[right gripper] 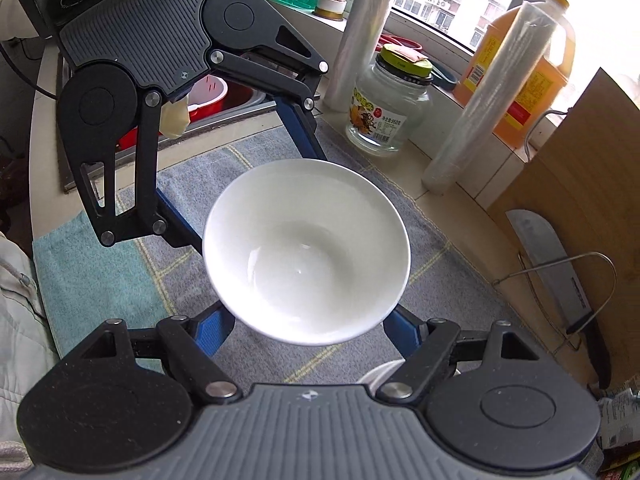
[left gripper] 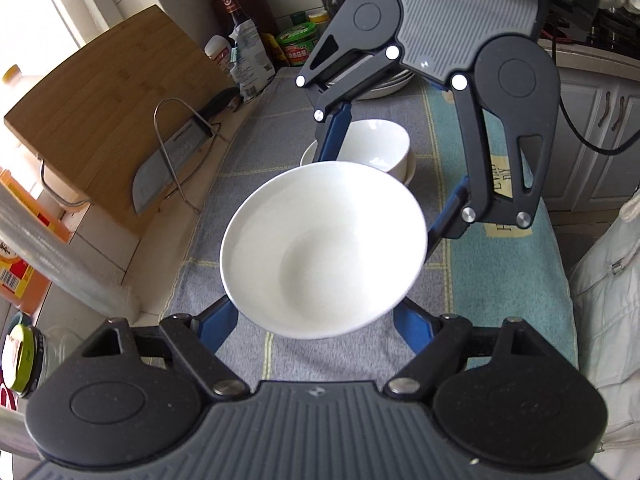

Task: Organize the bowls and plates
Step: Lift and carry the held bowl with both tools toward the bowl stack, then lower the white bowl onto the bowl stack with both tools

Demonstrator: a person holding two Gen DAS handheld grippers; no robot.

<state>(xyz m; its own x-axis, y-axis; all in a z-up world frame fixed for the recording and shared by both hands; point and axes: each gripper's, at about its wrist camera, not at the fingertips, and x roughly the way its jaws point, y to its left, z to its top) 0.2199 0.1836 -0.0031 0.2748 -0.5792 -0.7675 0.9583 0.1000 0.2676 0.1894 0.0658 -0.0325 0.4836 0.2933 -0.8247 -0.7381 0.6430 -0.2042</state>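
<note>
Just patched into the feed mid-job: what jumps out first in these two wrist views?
A white bowl hangs in the middle of both views, above the grey and teal mat, with the left gripper and right gripper closed on it from opposite sides. Beyond it in the left wrist view, another bowl sits on a plate. A cleaver leans against the wooden cutting board by the wall.
</note>
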